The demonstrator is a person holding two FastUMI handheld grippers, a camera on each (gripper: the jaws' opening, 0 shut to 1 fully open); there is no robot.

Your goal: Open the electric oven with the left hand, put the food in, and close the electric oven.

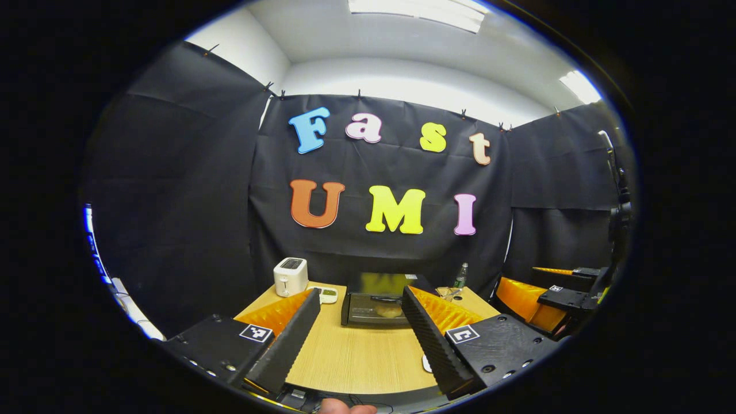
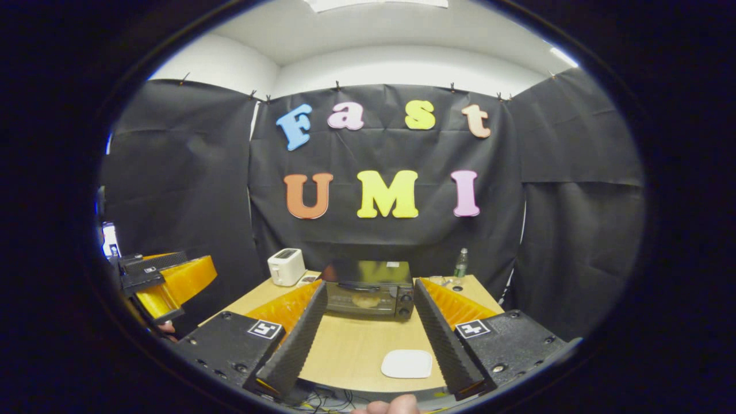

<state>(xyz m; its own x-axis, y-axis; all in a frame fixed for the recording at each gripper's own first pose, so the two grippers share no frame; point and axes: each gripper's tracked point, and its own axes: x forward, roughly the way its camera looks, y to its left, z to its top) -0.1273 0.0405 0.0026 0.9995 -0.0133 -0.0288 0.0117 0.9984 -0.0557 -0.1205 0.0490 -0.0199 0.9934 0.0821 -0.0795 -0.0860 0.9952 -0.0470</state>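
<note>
Left gripper view: the left gripper [image 1: 359, 330] is spread wide, its two black ribbed fingers [image 1: 287, 345] stand far apart over the wooden table [image 1: 356, 356] and they hold nothing and touch nothing. At the right edge of this view the right gripper [image 1: 560, 293] hangs in the air beside the table, orange and black. Farther on, at the back of the table, the electric oven [image 1: 379, 302] stands with its door closed, and a round pale food [image 1: 390, 311] lies inside behind the glass. A white toaster [image 1: 290, 276] stands to its left, and a green bottle [image 1: 460, 276] to its right.

Right gripper view: the right gripper [image 2: 371, 339] is also fully released and empty. Near its fingers a white plate [image 2: 406, 363] lies bare on the table. At the left edge the left gripper [image 2: 164, 282] shows with a bit of a hand [image 2: 167, 328] below it. Both oven knobs [image 2: 405, 305] are seen here.
</note>
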